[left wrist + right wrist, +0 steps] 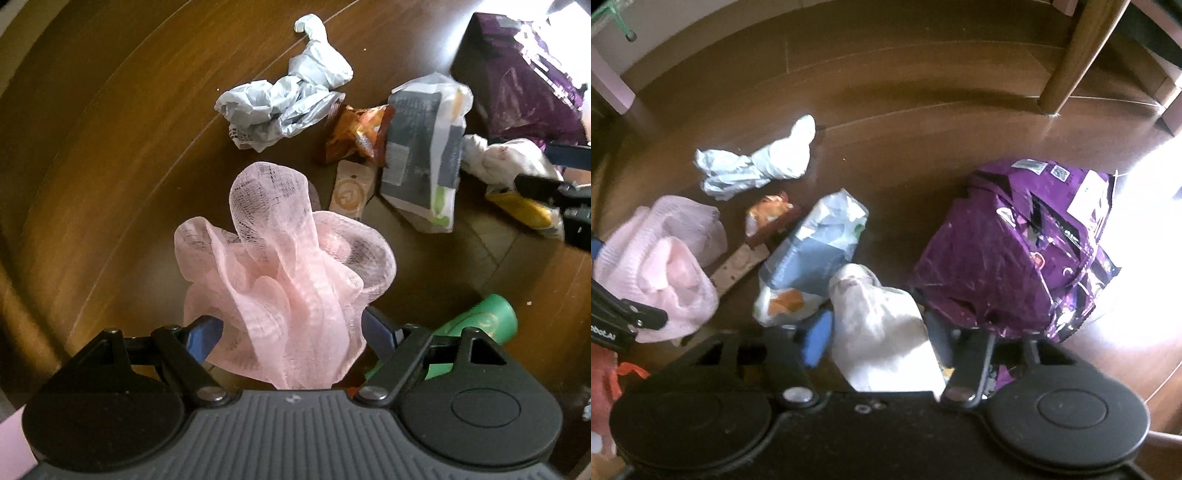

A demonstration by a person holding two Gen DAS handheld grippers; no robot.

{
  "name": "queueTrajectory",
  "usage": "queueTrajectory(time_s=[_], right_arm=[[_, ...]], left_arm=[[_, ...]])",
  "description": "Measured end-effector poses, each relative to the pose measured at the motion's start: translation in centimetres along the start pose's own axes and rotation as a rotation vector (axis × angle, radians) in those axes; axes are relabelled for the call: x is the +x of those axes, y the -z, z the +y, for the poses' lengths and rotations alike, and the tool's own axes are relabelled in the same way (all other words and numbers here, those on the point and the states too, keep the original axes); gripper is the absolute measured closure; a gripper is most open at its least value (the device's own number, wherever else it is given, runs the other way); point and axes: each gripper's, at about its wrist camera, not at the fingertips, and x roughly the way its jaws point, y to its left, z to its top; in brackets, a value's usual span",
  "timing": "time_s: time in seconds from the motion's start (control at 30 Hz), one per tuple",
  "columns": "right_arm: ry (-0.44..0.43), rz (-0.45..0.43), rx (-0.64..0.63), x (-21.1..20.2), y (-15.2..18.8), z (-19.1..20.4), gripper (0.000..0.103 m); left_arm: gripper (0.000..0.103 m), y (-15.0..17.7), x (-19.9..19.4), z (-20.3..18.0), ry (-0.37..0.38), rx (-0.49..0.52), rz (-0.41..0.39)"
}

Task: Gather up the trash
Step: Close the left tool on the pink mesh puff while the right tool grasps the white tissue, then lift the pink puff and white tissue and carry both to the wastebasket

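- Left hand-held gripper (291,328): we straddle the pink mesh puff (284,280), jaws wide, pads beside it.
- Right hand-held gripper (877,336): we have half-closed around the white crumpled wrapper (882,325); contact unclear.

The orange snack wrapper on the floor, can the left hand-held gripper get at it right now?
Probably not: the left hand-held gripper has pink mesh netting between its fingers, and the orange snack wrapper lies beyond it.
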Motion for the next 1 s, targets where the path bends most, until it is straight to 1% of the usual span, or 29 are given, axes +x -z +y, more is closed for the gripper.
queueTrajectory(time_s=[0.03, 0.07, 0.1, 0.13, 0.17, 0.2, 0.33, 0.43, 0.5, 0.63, 0.77, 1.0], right_arm=[[-0.001, 0.000, 0.002, 0.0, 0.1, -0.1, 0.065], [-0.001, 0.001, 0.005, 0.0, 0.2, -0.2, 0.072], [-0.007, 0.000, 0.013, 0.0, 0.2, -0.3, 0.081], [-0.017, -0.001, 0.022, -0.1, 0.2, -0.4, 0.084], [-0.028, -0.003, 0.034, -0.3, 0.3, -0.5, 0.090], [-0.036, -0.005, 0.040, -0.5, 0.3, -0.5, 0.097], [-0.047, -0.024, 0.060, -1.8, 0.5, -0.3, 0.100], [-0.059, -0.046, 0.112, -3.5, 0.8, -0.3, 0.101], [-0.082, -0.056, 0.164, -4.7, 1.2, -0.6, 0.101], [-0.087, -0.073, 0.225, -7.4, 1.8, -0.7, 0.101], [-0.101, -0.101, 0.275, -11.4, 2.2, -0.5, 0.101], [-0.129, -0.166, 0.295, -19.9, 2.8, 0.9, 0.101]], left_arm=[[0.034, 0.1, 0.0, -0.1, 0.000, 0.004, 0.001], [0.047, 0.1, 0.1, -0.2, 0.005, 0.003, 0.004], [0.053, 0.1, 0.1, -0.1, 0.011, -0.007, 0.011], [0.062, 0.1, 0.1, 0.0, 0.019, -0.017, 0.015], [0.068, 0.1, 0.1, 0.0, 0.027, -0.025, 0.015], [0.069, 0.1, 0.1, 0.2, 0.031, -0.031, 0.013], [0.081, 0.1, -0.9, 0.3, 0.021, -0.025, -0.008], [0.083, 0.2, -2.1, 0.5, -0.005, -0.037, -0.027], [0.084, 0.4, -3.0, 0.7, 0.003, -0.057, -0.032], [0.084, 1.2, -5.3, 0.8, 0.006, -0.057, -0.060], [0.084, 2.2, -8.3, 0.5, 0.010, -0.056, -0.087], [0.084, 4.5, -15.9, -1.2, 0.031, -0.017, -0.175]])
